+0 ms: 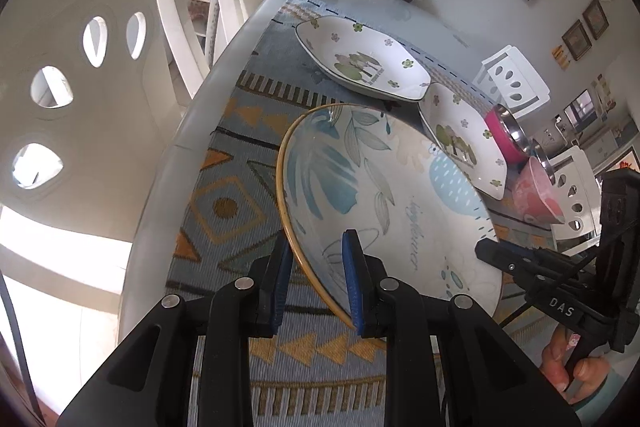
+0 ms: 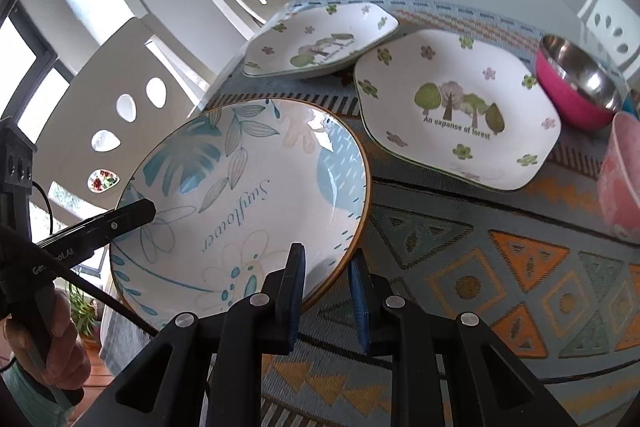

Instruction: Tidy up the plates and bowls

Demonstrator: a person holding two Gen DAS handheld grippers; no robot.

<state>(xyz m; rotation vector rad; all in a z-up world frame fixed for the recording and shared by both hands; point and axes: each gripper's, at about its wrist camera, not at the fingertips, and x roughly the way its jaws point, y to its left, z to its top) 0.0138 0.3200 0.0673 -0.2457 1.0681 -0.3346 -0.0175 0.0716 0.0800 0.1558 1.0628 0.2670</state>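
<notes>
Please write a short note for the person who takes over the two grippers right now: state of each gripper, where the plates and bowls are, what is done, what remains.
Left gripper: shut on the rim of the round leaf-pattern plate.
Right gripper: shut on the opposite rim of the same plate. The plate is held tilted between both, above the patterned mat.
On the mat: two square forest plates, one further back and one nearer, apart or barely overlapping; a pink steel-lined bowl; a pale pink bowl.
Done: round plate picked up.
Left: set it down, probably stack the plates, then group the bowls.
</notes>
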